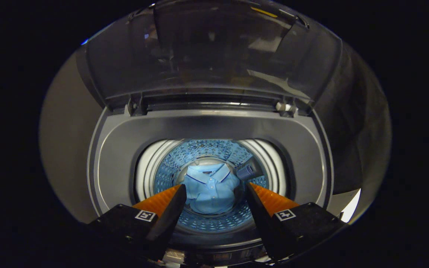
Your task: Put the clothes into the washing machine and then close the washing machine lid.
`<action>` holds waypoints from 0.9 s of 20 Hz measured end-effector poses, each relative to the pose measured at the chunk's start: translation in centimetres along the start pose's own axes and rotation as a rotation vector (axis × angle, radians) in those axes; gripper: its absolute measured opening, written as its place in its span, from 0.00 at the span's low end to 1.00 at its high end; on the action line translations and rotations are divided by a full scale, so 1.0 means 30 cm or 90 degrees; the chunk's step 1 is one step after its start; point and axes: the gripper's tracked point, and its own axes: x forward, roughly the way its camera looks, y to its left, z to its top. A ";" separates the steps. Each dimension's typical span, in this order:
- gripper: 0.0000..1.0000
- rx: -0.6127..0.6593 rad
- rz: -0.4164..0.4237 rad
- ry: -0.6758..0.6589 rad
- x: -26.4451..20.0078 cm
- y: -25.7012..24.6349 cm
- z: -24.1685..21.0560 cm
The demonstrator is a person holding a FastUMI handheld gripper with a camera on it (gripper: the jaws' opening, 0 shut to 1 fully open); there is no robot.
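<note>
**Top-loading washer, lid raised, one garment in drum**

Gripper view.

Item 1: washing machine (214,126), top-loader, seen from above its opening. Grey top deck surrounds a round mouth; pale inner ring, then a perforated drum (169,163) lit bluish.

Item 2: washing machine lid (214,56), transparent and dark-tinted, standing open and tilted back beyond the mouth. Hinged along the rear edge of the deck; a small pale hinge fitting (286,108) shows at one end. Reflections cross the pane; nothing legible on it.

Item 3: shirt (210,190), light blue, polo type with a collar edged by a dark line and a short button placket. Lies crumpled at the bottom of the drum, collar toward the far side.

Item 4: small grey fitting (247,170) on the drum wall, just beside the shirt; its kind cannot be told.

Item 5: gripper (216,191), held above the near edge of the mouth, pointing down into the drum. Fingers spread apart, released, grasping nothing; the shirt shows between them, well below. Each finger base bears a square black-and-white marker (145,215), no readable writing.
</note>
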 end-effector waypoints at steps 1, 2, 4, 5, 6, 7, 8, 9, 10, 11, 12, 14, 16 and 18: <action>0.99 0.004 -0.001 -0.016 -0.024 -0.004 0.023; 0.99 0.006 -0.003 -0.032 -0.054 -0.010 0.050; 0.99 0.007 -0.007 -0.065 -0.120 -0.024 0.114; 0.99 0.008 -0.011 -0.079 -0.153 -0.032 0.144; 0.99 0.008 -0.013 -0.094 -0.185 -0.037 0.178; 0.99 0.007 -0.015 -0.107 -0.219 -0.039 0.213; 0.99 0.004 -0.017 -0.122 -0.249 -0.044 0.247; 0.99 0.000 -0.022 -0.135 -0.274 -0.056 0.278; 0.99 0.001 -0.024 -0.146 -0.303 -0.063 0.308; 0.99 0.004 -0.022 -0.159 -0.334 -0.059 0.342; 0.99 0.010 -0.022 -0.174 -0.363 -0.062 0.379; 0.99 0.020 -0.019 -0.200 -0.408 -0.060 0.449; 0.99 0.024 -0.018 -0.220 -0.455 -0.070 0.512; 0.99 0.035 -0.013 -0.242 -0.500 -0.074 0.579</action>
